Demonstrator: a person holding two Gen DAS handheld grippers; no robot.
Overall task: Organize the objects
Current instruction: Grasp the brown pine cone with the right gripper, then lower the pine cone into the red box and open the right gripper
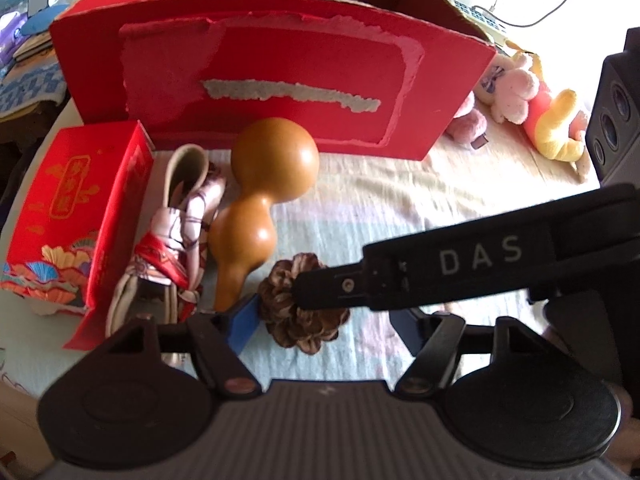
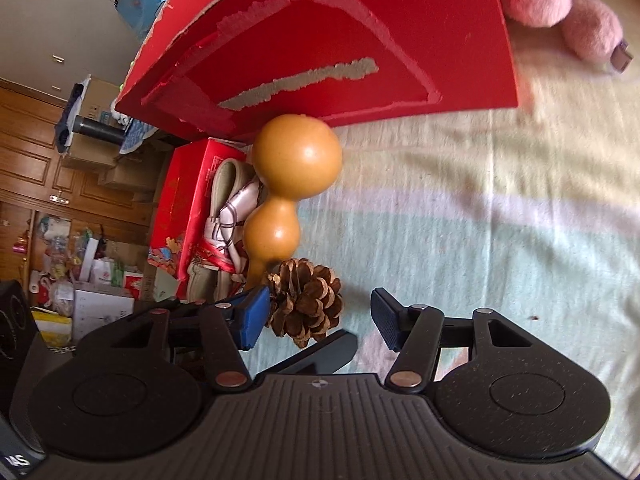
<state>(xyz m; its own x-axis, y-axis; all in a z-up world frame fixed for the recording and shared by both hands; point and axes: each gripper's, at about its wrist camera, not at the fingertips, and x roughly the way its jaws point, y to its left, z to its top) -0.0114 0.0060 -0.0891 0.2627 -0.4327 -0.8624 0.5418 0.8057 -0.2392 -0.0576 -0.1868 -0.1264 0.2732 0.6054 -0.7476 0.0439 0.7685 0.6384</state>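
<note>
Currently both the left gripper (image 1: 324,320) and right gripper (image 2: 316,316) stand open around the pine cone (image 2: 306,304), pads not pressing it; gourd (image 2: 288,184) just behind.

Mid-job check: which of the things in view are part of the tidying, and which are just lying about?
Job: pine cone, gourd, figurine, small red box, large red box.
Lying about: plush toys, black speaker, cable.
</note>
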